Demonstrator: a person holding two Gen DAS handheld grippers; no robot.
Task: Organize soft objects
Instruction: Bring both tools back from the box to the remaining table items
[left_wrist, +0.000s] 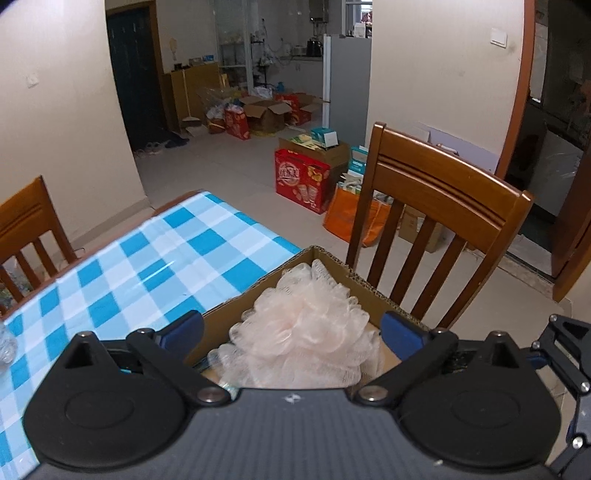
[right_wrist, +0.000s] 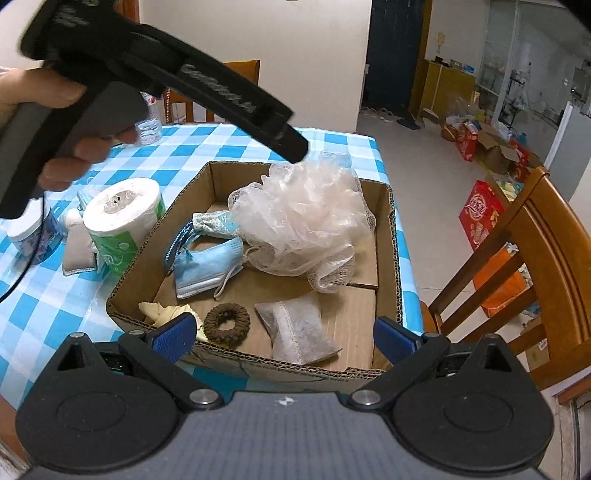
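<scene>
Blue-and-white checked cloth covers the desk (right_wrist: 51, 306), with wooden chairs drawn up to it and boxes and bags strewn over the tiled floor beyond. A shallow cardboard box (right_wrist: 389, 229) sits on the desk directly ahead of both my tools.

My left hand-held gripper (left_wrist: 291, 330) is spread wide, and nothing is pinched between its blue pads (left_wrist: 183, 330). The pale pink mesh bath pouf (left_wrist: 303, 328) lies in the box right between and just beyond those pads, apart from both. In the right wrist view that same tool hangs over the far left rim of the box, its tip just above the pouf (right_wrist: 303, 218), with my hand (right_wrist: 55, 122) wrapped round the grip.

My right hand-held gripper (right_wrist: 284, 338) is also spread, holding nothing, poised over the near wall of the box. Just past its left pad lie a cream crinkled piece (right_wrist: 166, 314) and a brown scrunchie (right_wrist: 227, 323); just ahead of the gap between its pads lies a grey sachet (right_wrist: 299, 328). Further ahead are a blue face mask (right_wrist: 207, 264) and the pouf at the far side.

Off to the left of the right tool, outside the box, stand a toilet roll (right_wrist: 123, 218), another sachet (right_wrist: 77, 247) and a small jar (right_wrist: 27, 236).
</scene>
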